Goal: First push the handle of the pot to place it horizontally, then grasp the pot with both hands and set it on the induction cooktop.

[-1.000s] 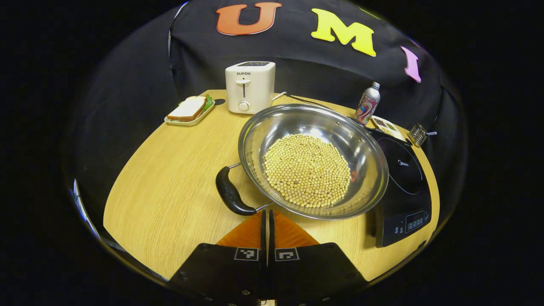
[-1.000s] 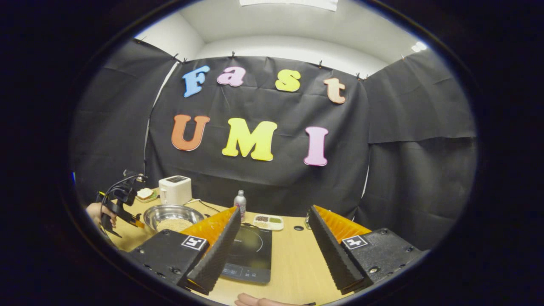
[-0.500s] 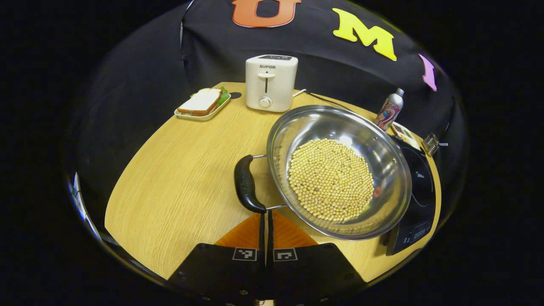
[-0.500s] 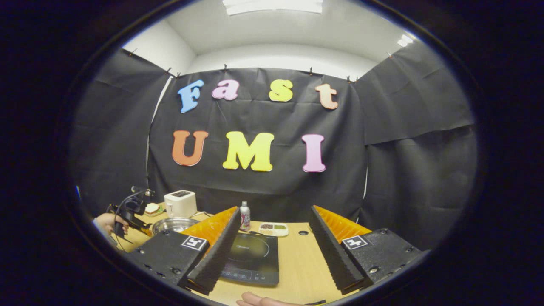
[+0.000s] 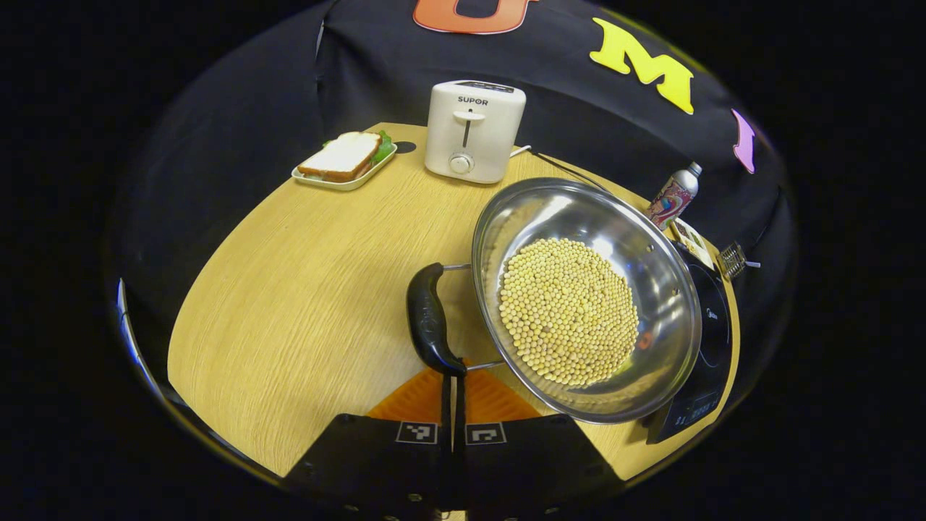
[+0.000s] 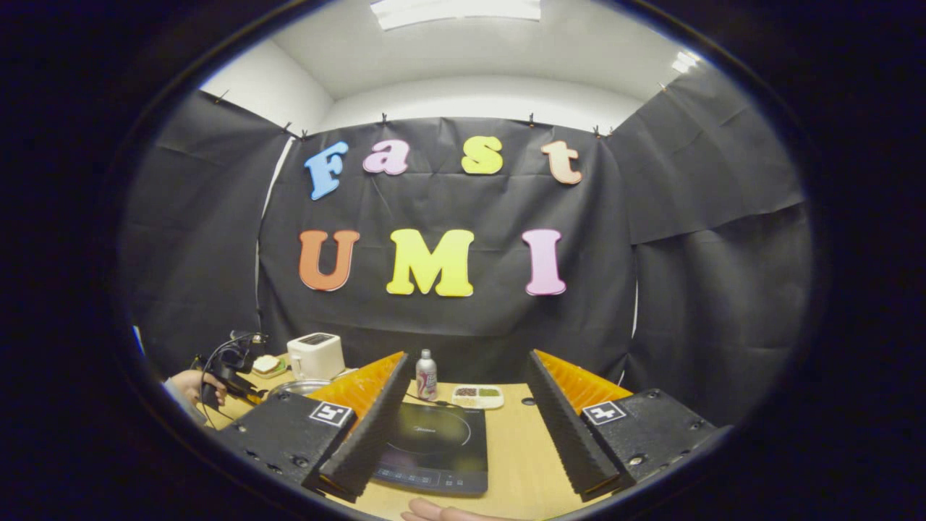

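With the left gripper (image 5: 453, 383) fingers together, press its tip against the near end of the handle (image 5: 429, 320); push steadily so the pot (image 5: 584, 298) turns without spilling. The right gripper (image 6: 463, 405) waits, fingers apart.

Shiny steel pot (image 5: 586, 297) holding pale yellow beans (image 5: 568, 311), upright on the counter (image 5: 304, 289), black loop handle (image 5: 428, 318) at its 9 o'clock side, black induction cooktop (image 5: 705, 362) at its 3 o'clock, pot rim overlapping the cooktop's edge.

Left hand-held gripper (image 5: 453, 380) closed, right hand-held gripper (image 6: 463, 362) agape.
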Available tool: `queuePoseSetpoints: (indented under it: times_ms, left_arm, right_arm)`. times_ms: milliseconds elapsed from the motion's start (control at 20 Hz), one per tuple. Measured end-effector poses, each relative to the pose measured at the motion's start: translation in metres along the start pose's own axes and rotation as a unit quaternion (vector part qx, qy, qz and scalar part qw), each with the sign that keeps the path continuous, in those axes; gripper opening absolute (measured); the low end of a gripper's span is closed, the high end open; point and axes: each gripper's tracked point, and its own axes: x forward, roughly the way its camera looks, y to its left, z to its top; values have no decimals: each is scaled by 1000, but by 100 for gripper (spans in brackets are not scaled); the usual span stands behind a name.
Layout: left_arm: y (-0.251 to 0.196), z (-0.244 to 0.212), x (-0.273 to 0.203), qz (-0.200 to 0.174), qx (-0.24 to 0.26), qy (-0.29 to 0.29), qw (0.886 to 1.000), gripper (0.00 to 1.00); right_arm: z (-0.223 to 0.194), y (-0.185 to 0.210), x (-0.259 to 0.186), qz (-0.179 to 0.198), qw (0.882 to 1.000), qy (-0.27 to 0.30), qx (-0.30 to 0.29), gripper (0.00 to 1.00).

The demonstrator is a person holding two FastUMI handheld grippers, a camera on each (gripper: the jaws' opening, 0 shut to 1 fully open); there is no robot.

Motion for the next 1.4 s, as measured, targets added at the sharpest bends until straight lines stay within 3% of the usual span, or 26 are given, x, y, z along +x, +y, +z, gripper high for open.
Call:
queuePoseSetpoints:
  times_ms: [100, 150, 200, 250, 700, 750, 800, 950, 1250, 1300, 1400]
  left_arm:
    - [2, 6, 5, -1, -6, 8, 1000, 0]
    - [3, 9, 7, 0, -10, 13, 1000, 12]
    - [4, 13, 9, 3, -8, 17, 1000, 12]
    - [6, 17, 12, 7, -5, 21, 1000, 0]
    - [9, 50, 37, 19, 7, 49, 999, 0]
    - [8, 53, 39, 16, 7, 50, 999, 12]
    - [8, 58, 39, 15, 5, 50, 999, 0]
    - [10, 72, 45, 20, 11, 42, 999, 0]
    - [23, 81, 39, 48, 49, 10, 998, 0]
    - [24, 81, 36, 53, 56, 4, 997, 0]
    - [22, 82, 24, 51, 70, -14, 996, 1]
  right_arm:
    - [2, 6, 8, 4, 1000, -2, -4, 96]
    - [3, 8, 12, 4, 1000, -2, -6, 96]
    - [1, 9, 15, 5, 1000, 0, -6, 96]
    - [-1, 11, 18, 8, 1000, 2, -5, 97]
    - [-8, -18, 29, -21, 998, 38, 40, 97]
    - [-7, -21, 28, -25, 998, 39, 41, 96]
    - [-5, -25, 27, -31, 998, 36, 39, 96]
    - [-3, -28, 30, -45, 998, 29, 34, 96]
    - [-39, 5, 57, -31, 997, 70, 28, 96]
    - [-49, 11, 64, -29, 996, 84, 28, 100]
    - [-70, 24, 77, -21, 993, 113, 28, 96]
